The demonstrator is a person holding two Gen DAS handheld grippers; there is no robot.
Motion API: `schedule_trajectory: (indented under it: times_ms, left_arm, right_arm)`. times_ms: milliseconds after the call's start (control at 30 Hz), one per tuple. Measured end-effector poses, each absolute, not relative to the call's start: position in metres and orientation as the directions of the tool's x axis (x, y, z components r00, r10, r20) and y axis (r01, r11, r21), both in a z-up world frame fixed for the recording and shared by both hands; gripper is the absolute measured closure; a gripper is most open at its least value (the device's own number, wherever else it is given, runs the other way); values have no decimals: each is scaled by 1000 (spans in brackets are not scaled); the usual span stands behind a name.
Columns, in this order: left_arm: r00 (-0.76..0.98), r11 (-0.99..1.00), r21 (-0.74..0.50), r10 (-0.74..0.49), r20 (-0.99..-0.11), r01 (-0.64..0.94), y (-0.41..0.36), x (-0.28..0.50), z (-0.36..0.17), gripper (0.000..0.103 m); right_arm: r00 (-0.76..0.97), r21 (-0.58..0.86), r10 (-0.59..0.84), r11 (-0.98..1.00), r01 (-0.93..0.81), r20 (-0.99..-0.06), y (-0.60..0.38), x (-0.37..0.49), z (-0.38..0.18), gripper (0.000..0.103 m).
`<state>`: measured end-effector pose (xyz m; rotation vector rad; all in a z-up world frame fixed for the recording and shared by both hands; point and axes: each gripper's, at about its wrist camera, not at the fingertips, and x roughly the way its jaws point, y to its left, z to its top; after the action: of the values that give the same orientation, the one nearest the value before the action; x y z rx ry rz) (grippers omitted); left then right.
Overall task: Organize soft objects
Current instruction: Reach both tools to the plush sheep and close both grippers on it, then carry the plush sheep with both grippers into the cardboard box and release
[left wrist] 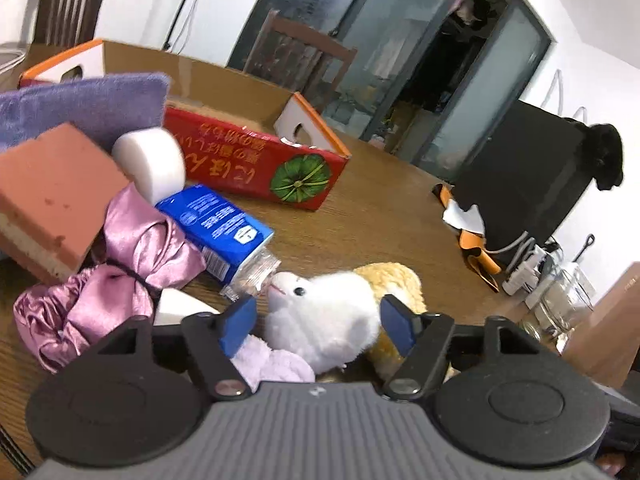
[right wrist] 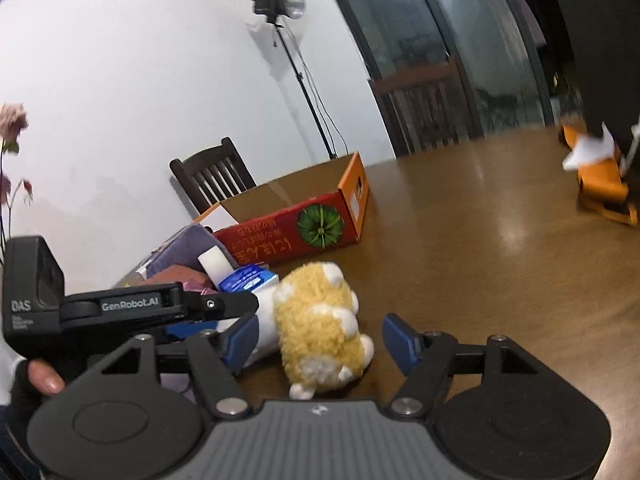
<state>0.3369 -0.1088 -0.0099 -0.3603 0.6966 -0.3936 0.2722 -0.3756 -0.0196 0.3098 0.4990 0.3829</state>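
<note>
Around me I see white walls [right wrist: 120, 80], dark wooden chairs [right wrist: 212, 178], glazed dark-framed doors [left wrist: 400, 48], a studio lamp [right wrist: 280, 4] and my brown desk [right wrist: 480, 240].

plush toy [left wrist: 328, 320]: 1 | cardboard box [left wrist: 248, 160]: 1 | sponge block [left wrist: 52, 188]: 1 | blue carton [left wrist: 220, 228]: 1 | chairs [left wrist: 296, 56]: 2 | purple towel [left wrist: 80, 104]: 1

Bright indoor light, fisheye-warped edges

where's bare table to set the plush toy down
Bare wood lies between the red box and the orange item, right of the plush toy. The box interior looks partly empty. It is crowded left of the toy: blue carton, pink satin cloth, sponges.
</note>
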Motion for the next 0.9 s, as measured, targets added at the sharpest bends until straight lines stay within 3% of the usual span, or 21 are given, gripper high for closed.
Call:
schedule_trajectory:
  times_ms: [133,167,200,233,400,633,733,900]
  left_arm:
    - [701,860,-460,-468,-538,221,-111,335,-11,30]
    - [697,858,-461,-475,-538,228,-112,335,-11,34]
    - [691,852,-468,-486,-536,236,-113,336,-11,38]
    - [697,856,-465,-475,-537,226,-114,335,-10,39]
    - [713,819,-519,-516,-475,247,-106,341,9,40]
    - [792,828,-464,-498,-351,315,-82,403,66,39]
    - [793,849,-442,-471,-387,289,-70,467,79,39]
    - [741,847,-496,-457,-493,193,-48,595,63,40]
  right_arm:
    - [809,284,380,919,-274,-449,-361,291,-29,35]
    - [806,290,384,917,-275,-450,-359,292,-31,39]
    - [791,316,417,902,-296,-448,-358,292,-31,57]
    - [784,324,430,895,-307,-447,-356,292,-31,58]
    - [813,286,399,911,-299,-423,-352,286,-7,59]
    - [843,301,439,887,-350,-311,-342,349,50,60]
    - [839,336,452,874,-350,-302,-327,415,63,60]
    - [816,370,427,884,-286,-389,-299,534,52,62]
